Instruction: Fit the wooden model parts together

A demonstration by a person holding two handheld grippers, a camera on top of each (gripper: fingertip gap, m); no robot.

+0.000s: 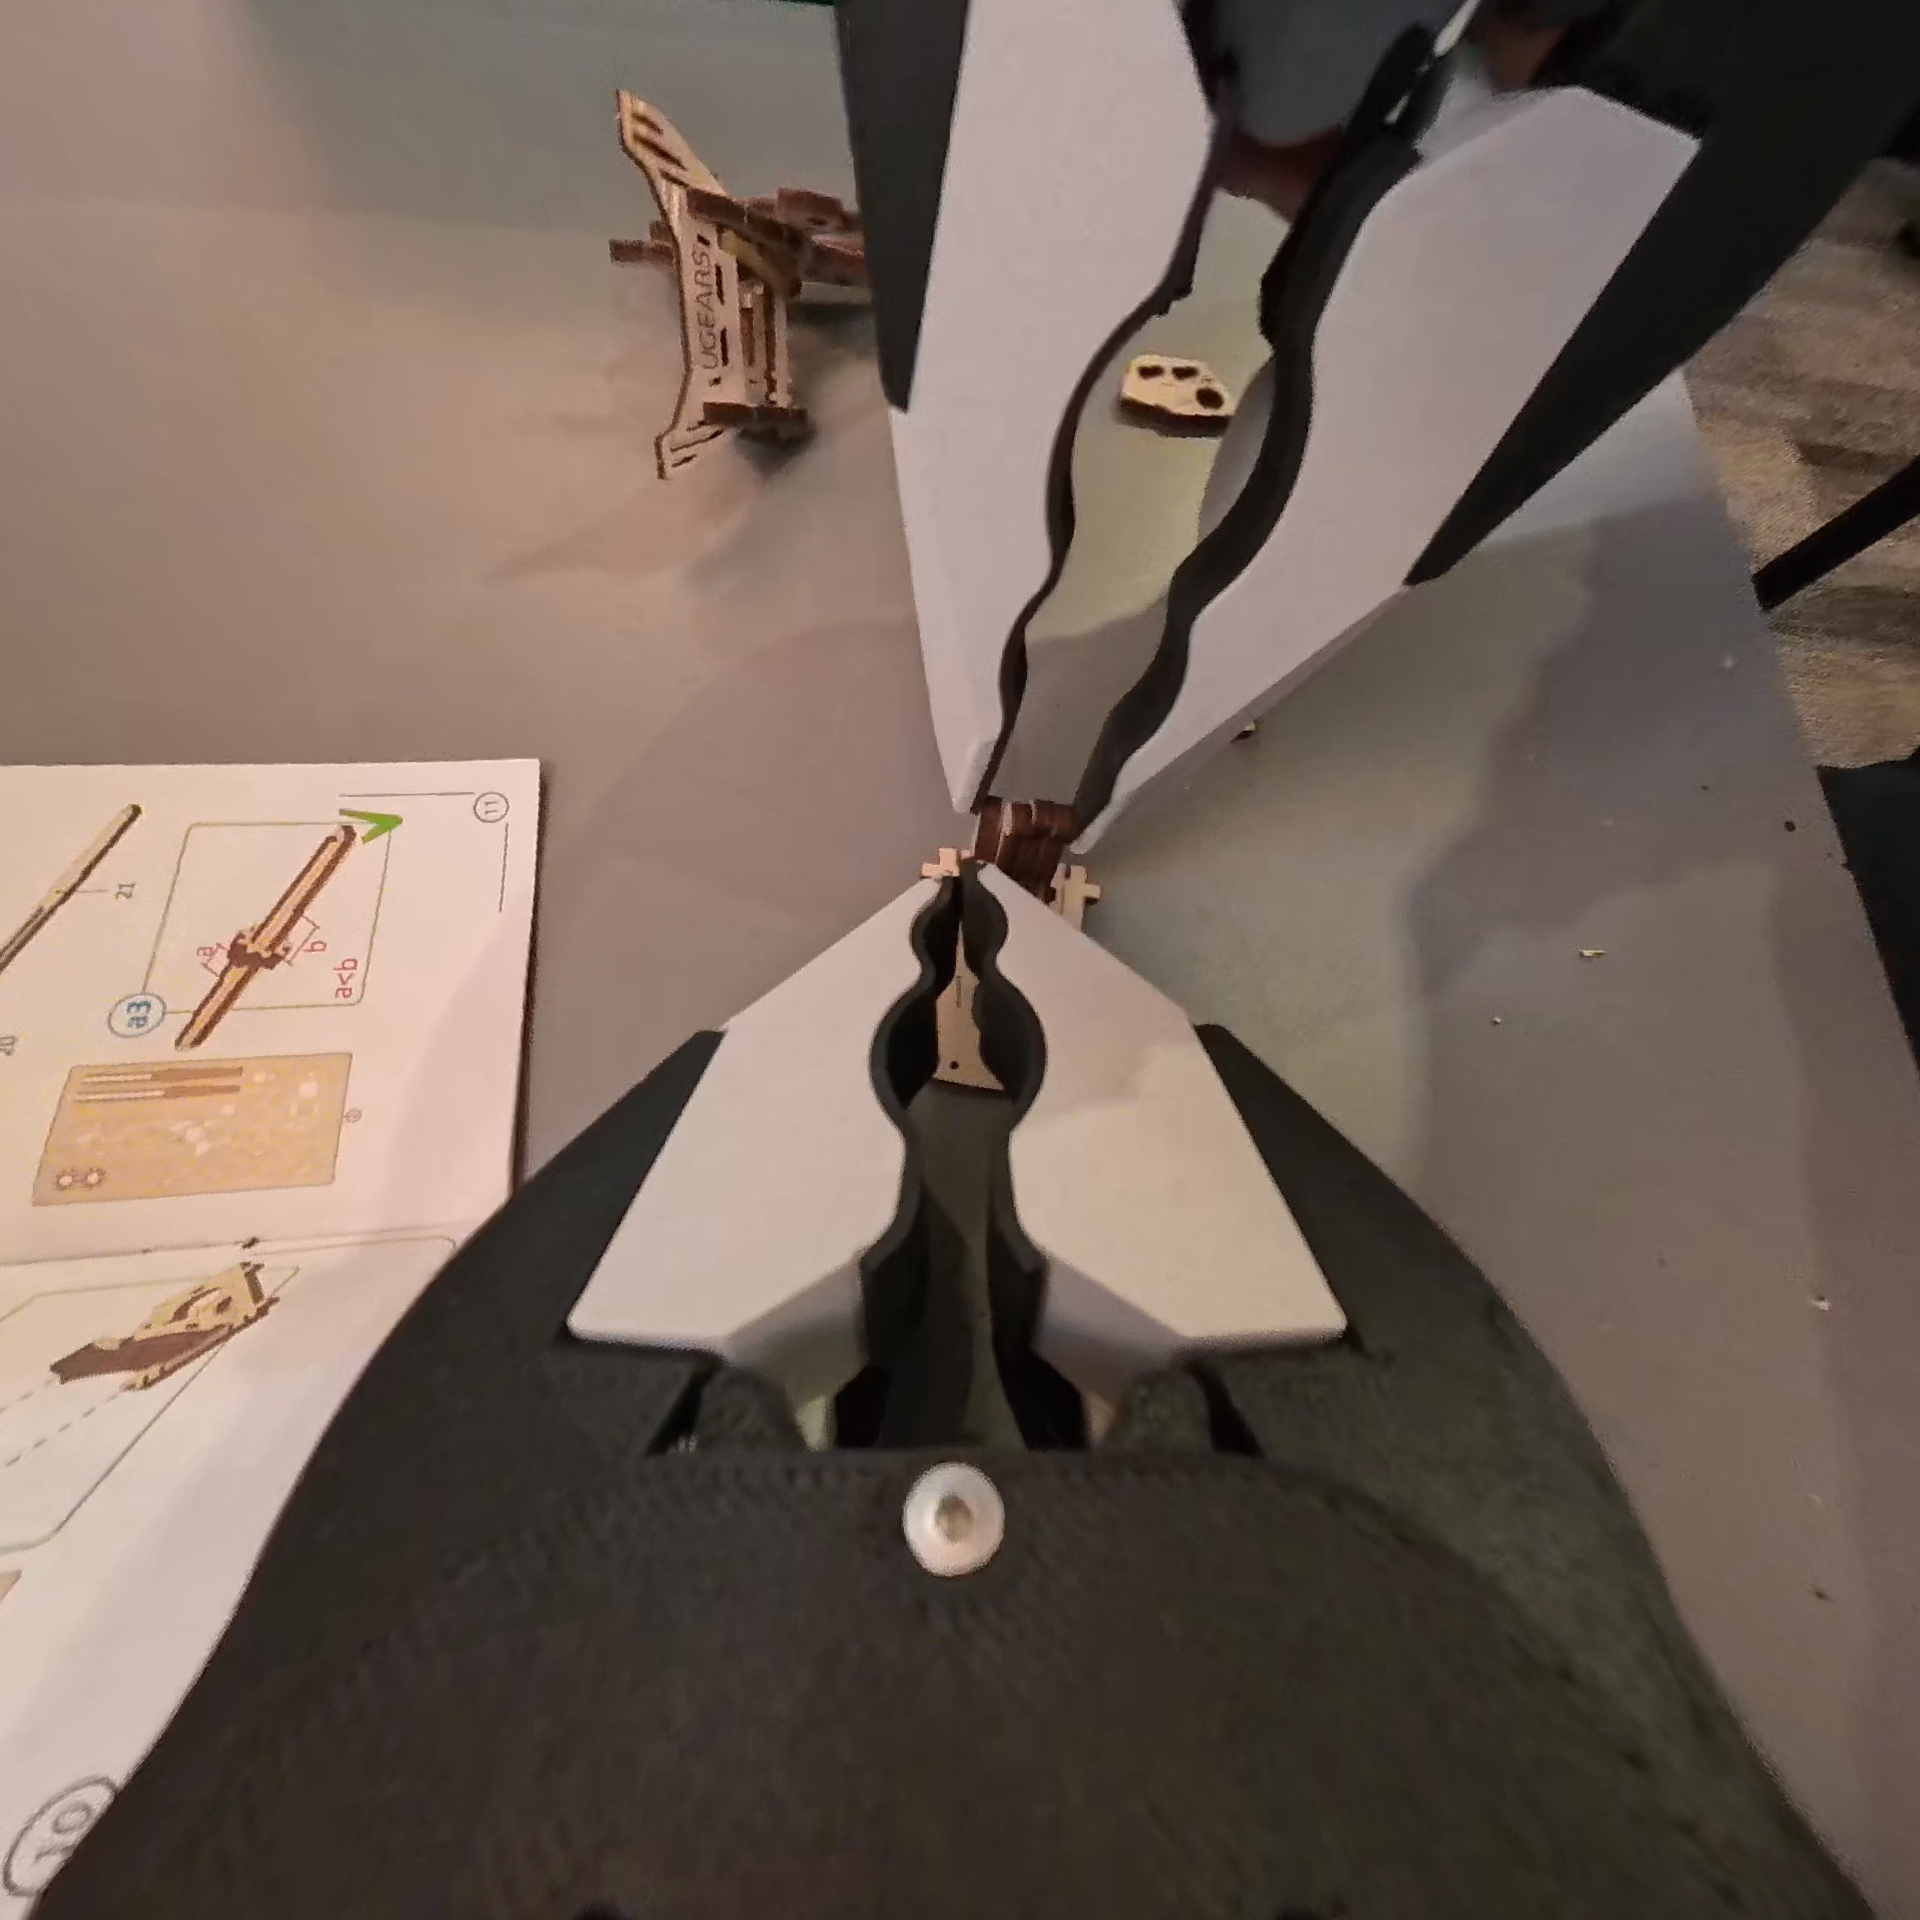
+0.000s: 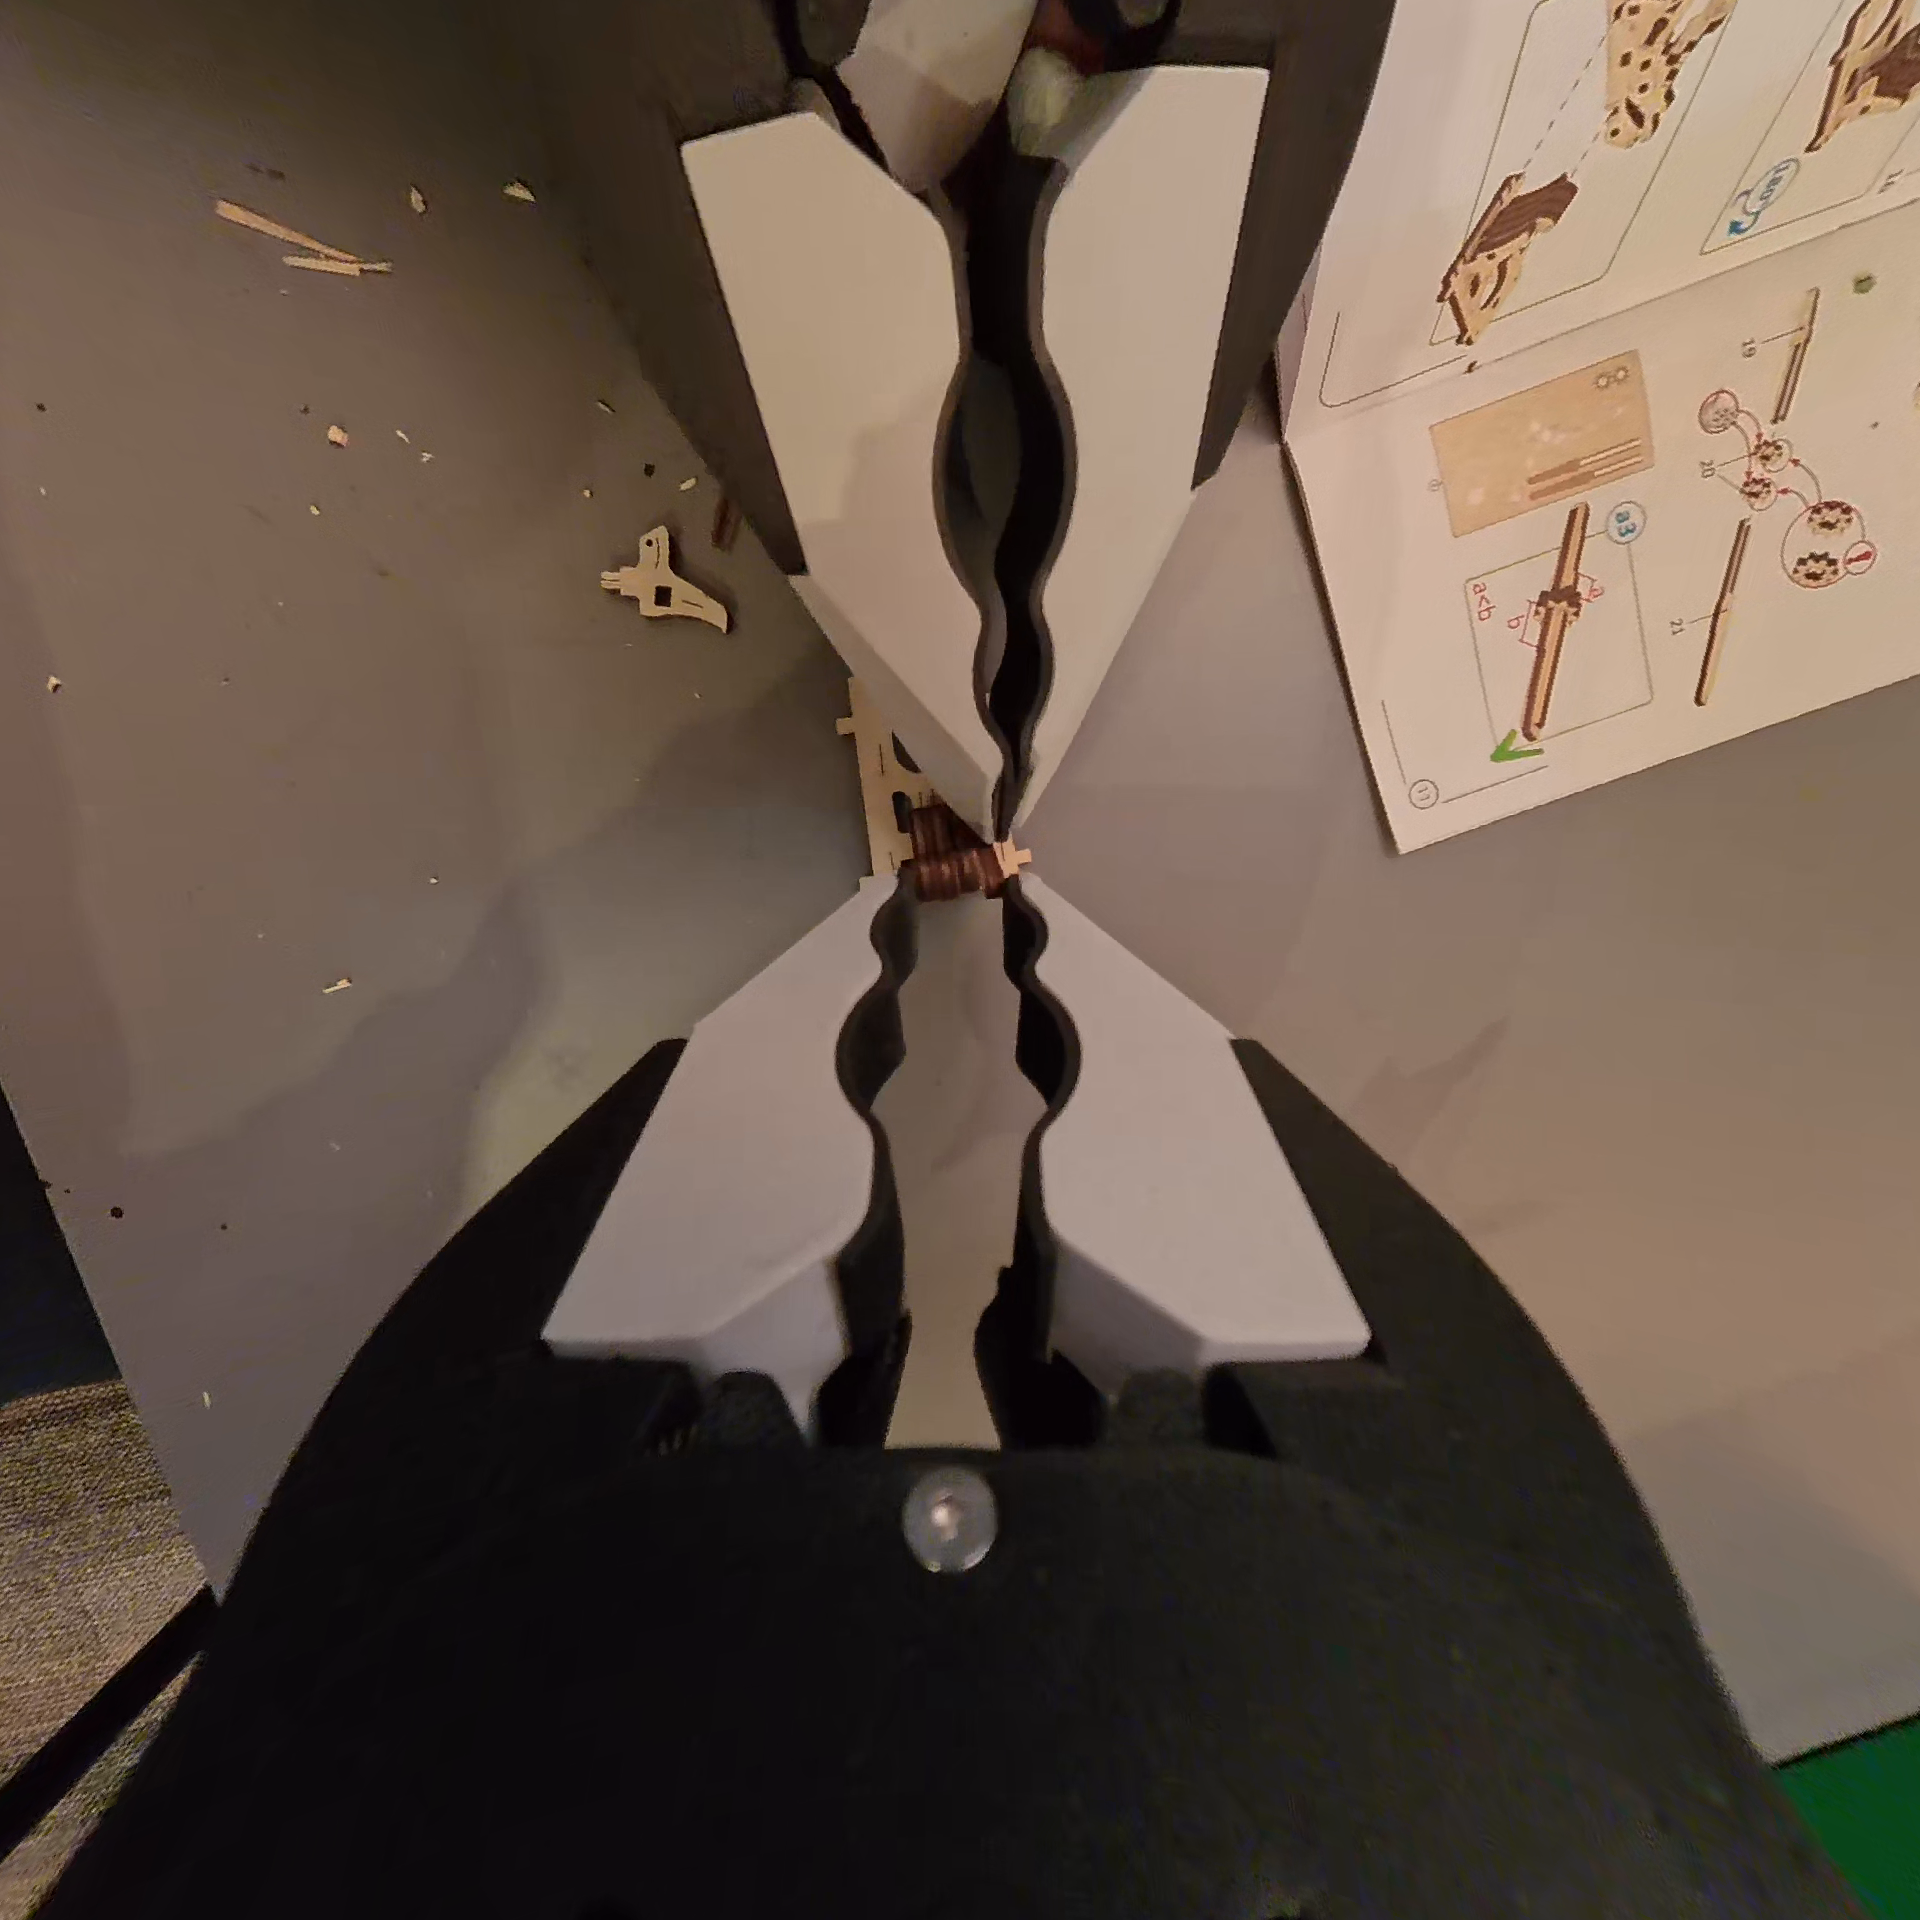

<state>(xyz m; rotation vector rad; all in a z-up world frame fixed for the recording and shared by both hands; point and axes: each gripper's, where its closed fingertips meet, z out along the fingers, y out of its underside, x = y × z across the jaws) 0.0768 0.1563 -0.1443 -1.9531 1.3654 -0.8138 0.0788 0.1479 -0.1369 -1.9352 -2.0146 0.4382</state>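
Observation:
My left gripper (image 1: 951, 883) is shut on a thin pale wooden strip (image 1: 969, 1039) that runs back between its fingers. My right gripper (image 1: 1029, 805) reaches in from the far side, tip to tip with the left. It is shut on a dark brown stack of wooden layers (image 1: 1023, 840) at the strip's front end. In the right wrist view my right gripper (image 2: 954, 891) grips the stack (image 2: 951, 868). A pale notched end (image 2: 1013, 858) sticks out beside it. The left gripper (image 2: 1003, 816) meets it from above. A pale flat part (image 2: 881, 774) shows behind the stack, partly hidden.
A part-built wooden model (image 1: 717, 281) and a small pale piece with holes (image 1: 1179, 390) lie farther back on the grey table (image 1: 312, 571). An instruction booklet (image 1: 260, 1039) lies left of the left gripper. A loose pale piece (image 2: 670, 592) and splinters (image 2: 301, 249) lie on the table. The table edge and carpet (image 1: 1818, 364) are at the right. Left and right tips are no more than a few centimetres apart. Left tips and right tips are each some 8 cm from the loose pale piece (image 2: 670, 592).

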